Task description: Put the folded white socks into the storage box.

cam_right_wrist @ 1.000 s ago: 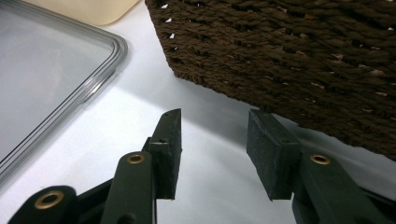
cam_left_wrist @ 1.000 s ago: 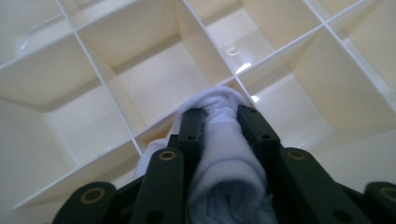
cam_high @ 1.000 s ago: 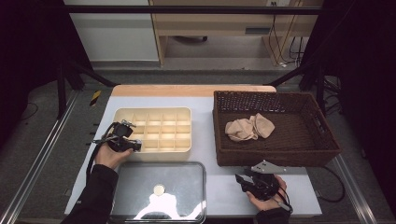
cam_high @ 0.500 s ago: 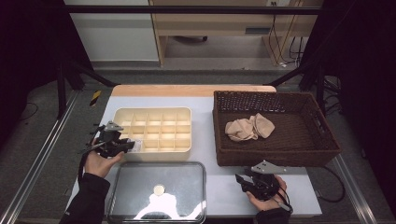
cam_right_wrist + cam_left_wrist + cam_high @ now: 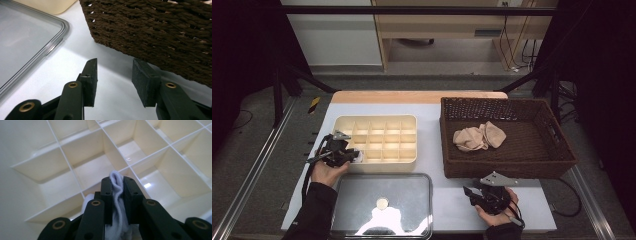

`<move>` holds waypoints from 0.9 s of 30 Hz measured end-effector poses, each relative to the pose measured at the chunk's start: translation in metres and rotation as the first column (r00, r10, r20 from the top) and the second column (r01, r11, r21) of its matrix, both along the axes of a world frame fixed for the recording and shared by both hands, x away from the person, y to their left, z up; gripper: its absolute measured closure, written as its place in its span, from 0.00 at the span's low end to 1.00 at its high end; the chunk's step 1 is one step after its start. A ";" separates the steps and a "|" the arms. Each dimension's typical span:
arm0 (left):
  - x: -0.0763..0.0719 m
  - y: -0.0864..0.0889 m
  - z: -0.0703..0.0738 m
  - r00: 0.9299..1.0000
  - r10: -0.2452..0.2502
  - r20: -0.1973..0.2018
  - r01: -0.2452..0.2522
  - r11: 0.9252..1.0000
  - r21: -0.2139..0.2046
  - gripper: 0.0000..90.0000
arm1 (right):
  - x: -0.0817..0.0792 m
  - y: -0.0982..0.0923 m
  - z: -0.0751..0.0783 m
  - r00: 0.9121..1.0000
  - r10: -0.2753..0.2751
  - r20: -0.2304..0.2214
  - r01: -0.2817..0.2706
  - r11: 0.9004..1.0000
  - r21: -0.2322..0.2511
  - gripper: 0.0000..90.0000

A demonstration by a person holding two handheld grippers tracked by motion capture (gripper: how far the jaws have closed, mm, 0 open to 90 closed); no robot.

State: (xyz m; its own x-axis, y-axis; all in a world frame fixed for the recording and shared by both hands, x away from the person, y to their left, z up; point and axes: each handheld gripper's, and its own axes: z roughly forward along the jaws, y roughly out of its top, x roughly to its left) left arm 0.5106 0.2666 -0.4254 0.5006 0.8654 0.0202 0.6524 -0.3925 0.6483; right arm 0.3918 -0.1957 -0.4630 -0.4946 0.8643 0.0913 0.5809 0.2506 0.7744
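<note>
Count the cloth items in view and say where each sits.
3. Two beige cloth pieces lie touching in the wicker basket; one white cloth is pinched in the left gripper over the divided tray. Others may be hidden.

Grey floor (image 5: 257,150) beyond the table — wooden desk (image 5: 447,25) by a white wall (image 5: 332,45).

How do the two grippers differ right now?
The left gripper is shut on a white cloth over the cream divided tray, its jaws having just been closing; the right gripper is open, holding nothing, beside the brown wicker basket. Both have black jaws.
</note>
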 end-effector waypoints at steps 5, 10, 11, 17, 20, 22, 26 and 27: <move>-0.002 -0.001 -0.001 1.000 0.004 0.020 -0.004 1.000 -0.001 0.86 | 0.000 0.001 0.001 1.000 0.002 0.004 -0.002 1.000 0.003 0.63; -0.003 0.003 0.003 0.997 0.007 0.072 -0.004 0.999 -0.040 0.76 | -0.001 0.001 0.003 1.000 0.002 0.028 -0.002 1.000 0.013 0.61; -0.004 0.004 0.005 0.996 0.017 0.087 -0.012 0.998 -0.058 0.74 | -0.001 0.001 0.004 0.999 0.001 0.032 -0.002 1.000 0.015 0.60; -0.020 0.014 0.024 0.976 0.055 0.210 -0.021 0.987 -0.158 0.54 | -0.003 -0.002 0.009 0.998 -0.031 0.057 0.029 0.999 0.027 0.56; -0.030 0.022 0.033 0.970 0.043 0.239 0.005 0.981 -0.195 0.51 | -0.003 -0.004 0.010 0.998 -0.036 0.057 0.034 0.998 0.045 0.56; -0.037 0.026 0.034 0.967 0.031 0.252 0.017 0.982 -0.186 0.51 | -0.004 -0.004 0.010 0.998 -0.041 0.054 0.038 0.998 0.050 0.55; -0.053 0.036 0.032 0.958 0.033 0.285 0.021 0.982 -0.187 0.50 | -0.005 -0.006 0.012 0.997 -0.050 0.065 0.047 0.997 0.055 0.54; -0.057 0.039 0.031 0.959 0.038 0.281 0.019 0.980 -0.196 0.50 | -0.005 -0.007 0.012 0.996 -0.053 0.070 0.049 0.997 0.056 0.54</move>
